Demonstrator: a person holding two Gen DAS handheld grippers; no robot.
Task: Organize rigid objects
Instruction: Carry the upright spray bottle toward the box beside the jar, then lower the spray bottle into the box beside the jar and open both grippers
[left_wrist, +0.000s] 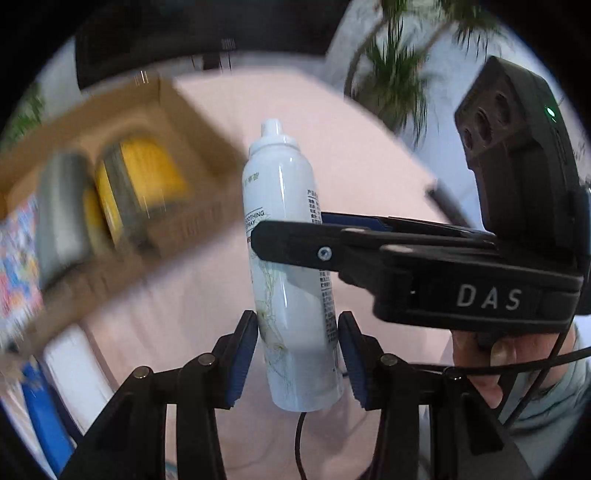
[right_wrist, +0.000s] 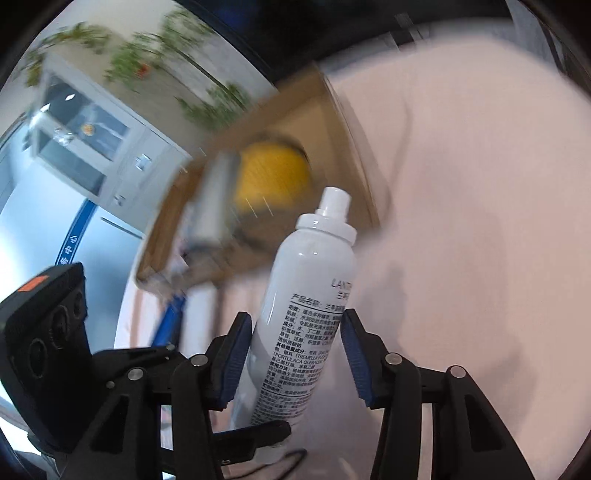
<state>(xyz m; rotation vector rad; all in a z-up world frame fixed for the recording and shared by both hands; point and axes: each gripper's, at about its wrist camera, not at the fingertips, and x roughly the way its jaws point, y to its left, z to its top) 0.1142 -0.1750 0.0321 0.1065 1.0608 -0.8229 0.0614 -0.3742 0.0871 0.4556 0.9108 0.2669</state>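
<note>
Cardboard box (left_wrist: 122, 155), far left on pink counter (left_wrist: 369, 177): holds yellow-and-grey items (left_wrist: 140, 184), blurred. White spray bottle (left_wrist: 291, 266), centre, upright: left gripper (left_wrist: 297, 354) pinching lower body; right gripper (left_wrist: 291, 240) clamped across middle, from right.

White spray bottle (left_wrist: 291, 266), capless nozzle on top, printed text down its side, upright, slightly tilted. Behind it, open cardboard box (left_wrist: 177, 110) on pink worktop (left_wrist: 351, 155) holds yellow-and-grey items (left_wrist: 140, 184), blurred.
</note>
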